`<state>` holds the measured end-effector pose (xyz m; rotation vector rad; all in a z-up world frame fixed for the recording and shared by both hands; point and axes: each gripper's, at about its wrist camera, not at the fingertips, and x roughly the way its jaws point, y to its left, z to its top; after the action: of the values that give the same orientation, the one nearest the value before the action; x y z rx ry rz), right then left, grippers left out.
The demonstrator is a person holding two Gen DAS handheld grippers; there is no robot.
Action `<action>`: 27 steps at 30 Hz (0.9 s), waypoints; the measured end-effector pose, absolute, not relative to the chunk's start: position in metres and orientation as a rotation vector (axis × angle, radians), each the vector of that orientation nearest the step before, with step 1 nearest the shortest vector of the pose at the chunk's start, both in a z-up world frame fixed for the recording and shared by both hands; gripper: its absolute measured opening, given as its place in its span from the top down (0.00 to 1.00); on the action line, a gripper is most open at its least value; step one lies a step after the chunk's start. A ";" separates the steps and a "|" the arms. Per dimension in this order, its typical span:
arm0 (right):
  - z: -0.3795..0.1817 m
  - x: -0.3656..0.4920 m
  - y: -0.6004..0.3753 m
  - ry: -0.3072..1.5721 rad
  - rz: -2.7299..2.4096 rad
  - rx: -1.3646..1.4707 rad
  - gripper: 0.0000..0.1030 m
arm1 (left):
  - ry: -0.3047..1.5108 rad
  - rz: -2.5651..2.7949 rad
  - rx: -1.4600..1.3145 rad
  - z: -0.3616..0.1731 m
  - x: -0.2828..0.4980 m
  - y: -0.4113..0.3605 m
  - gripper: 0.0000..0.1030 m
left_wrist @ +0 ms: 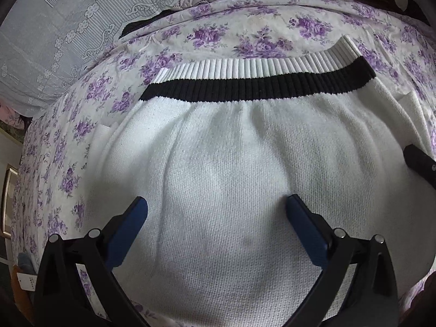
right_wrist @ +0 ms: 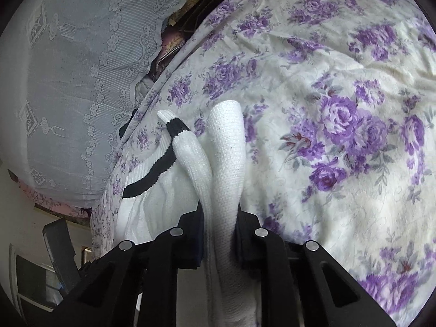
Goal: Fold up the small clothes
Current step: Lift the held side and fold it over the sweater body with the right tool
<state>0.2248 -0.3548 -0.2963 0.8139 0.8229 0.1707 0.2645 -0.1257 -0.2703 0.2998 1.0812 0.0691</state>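
White knit sweater (left_wrist: 231, 150) spread flat on floral bedsheet (left_wrist: 218, 32), filling frame centre; black-and-white ribbed hem (left_wrist: 259, 79) across upper middle. Left hand-held gripper (left_wrist: 216, 204) at bottom, fingers wide apart over the knit. Right hand-held gripper (right_wrist: 219, 215) at lower centre, clamped on bunched sweater sleeve (right_wrist: 223, 163). Lace curtain (right_wrist: 68, 81) upper left.

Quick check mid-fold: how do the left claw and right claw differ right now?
The left claw is spread wide with nothing between its fingers, hovering over the flat body of the white knit sweater; the right claw is shut on a bunched side fold of the sweater. The left faces the black-and-white ribbed hem head-on; the right sees it edge-on. Both are over the floral bedsheet.
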 end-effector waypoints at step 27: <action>-0.163 0.232 -0.183 0.824 0.219 0.537 0.83 | 1.019 -0.179 -0.011 -0.190 0.302 -0.042 0.26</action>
<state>0.2316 -0.1830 -0.1626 0.5372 0.8243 0.2189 0.3023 -0.0416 -0.1901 -0.0110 1.0186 -0.1790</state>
